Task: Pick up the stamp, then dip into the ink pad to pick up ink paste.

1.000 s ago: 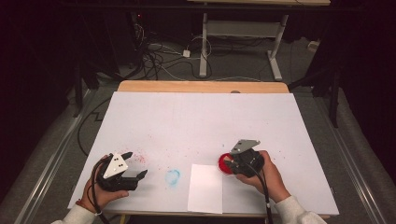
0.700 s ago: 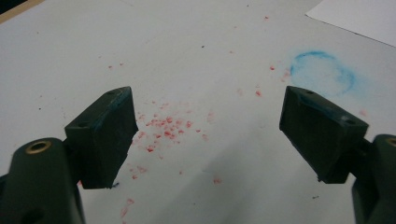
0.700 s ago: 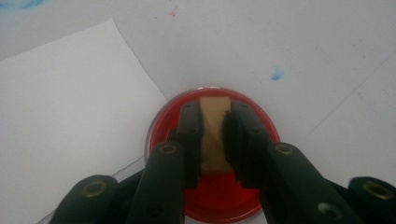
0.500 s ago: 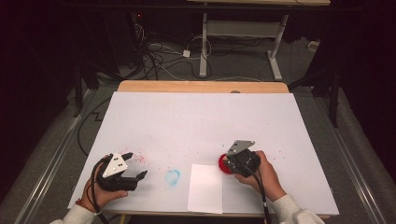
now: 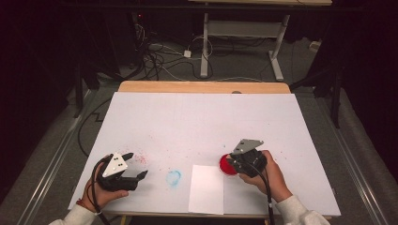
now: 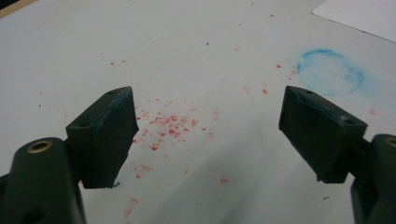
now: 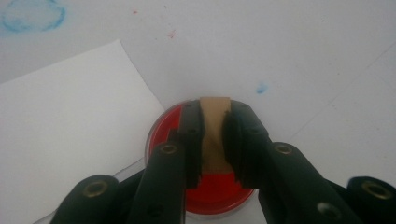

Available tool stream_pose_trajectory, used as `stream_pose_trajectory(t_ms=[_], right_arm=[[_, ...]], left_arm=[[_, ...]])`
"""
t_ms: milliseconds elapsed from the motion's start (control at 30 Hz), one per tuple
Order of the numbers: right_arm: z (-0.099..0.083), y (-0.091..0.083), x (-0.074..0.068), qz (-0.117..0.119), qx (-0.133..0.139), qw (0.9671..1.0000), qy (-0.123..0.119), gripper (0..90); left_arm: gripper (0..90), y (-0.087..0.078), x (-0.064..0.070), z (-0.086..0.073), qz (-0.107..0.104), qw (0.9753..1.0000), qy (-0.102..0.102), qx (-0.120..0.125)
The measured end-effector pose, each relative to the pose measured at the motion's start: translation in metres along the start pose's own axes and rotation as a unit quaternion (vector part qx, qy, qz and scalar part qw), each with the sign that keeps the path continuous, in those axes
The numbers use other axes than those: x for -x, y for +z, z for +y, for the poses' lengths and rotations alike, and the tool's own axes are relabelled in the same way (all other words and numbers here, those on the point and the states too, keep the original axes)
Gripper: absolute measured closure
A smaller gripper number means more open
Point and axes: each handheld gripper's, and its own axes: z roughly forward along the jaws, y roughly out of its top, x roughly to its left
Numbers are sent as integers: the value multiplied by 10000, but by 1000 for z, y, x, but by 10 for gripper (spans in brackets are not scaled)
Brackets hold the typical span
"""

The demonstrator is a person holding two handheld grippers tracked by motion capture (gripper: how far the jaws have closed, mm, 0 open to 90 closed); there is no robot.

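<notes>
Right gripper point(image 7: 212, 140) clamps wooden stamp point(image 7: 214, 135) over red ink pad point(image 7: 210, 193); left gripper point(image 6: 205, 135) apart, idle. Risk: smearing nearby paper point(image 7: 70, 135).

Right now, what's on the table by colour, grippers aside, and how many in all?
Red: 1, the round ink pad
Tan: 1, the stamp clamped in the right gripper
White: 1, the paper sheet
Blue: 1, the ring-shaped stain
Total: 4

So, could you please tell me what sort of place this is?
Probably a lab or workshop set up for recording: a paper-covered table with ink stains, loose cables across the floor, and a bare desk frame behind.
</notes>
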Motion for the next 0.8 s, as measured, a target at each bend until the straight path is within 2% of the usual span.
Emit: stream_pose_trajectory(t_ms=[100,267,433,633,700,800], right_arm=[[1,-6,1,-34,42,10000,-4,766],[6,-22,2,-50,287,9996,28,766],[13,-37,0,-58,483,9988,-72,766],[15,-56,1,-131,708,9974,-5,766],[16,-60,2,-170,707,9973,-38,766],[15,-71,5,-208,818,9964,72,766]], left_arm=[[186,0,0,-1,-2,10000,1,-23],[186,-1,-1,0,19,10000,-44,18],[186,-3,-1,-2,24,10000,-88,10],[186,-2,1,0,47,10000,4,-15],[186,-3,2,1,56,10000,23,14],[189,-3,2,0,45,10000,34,-12]])
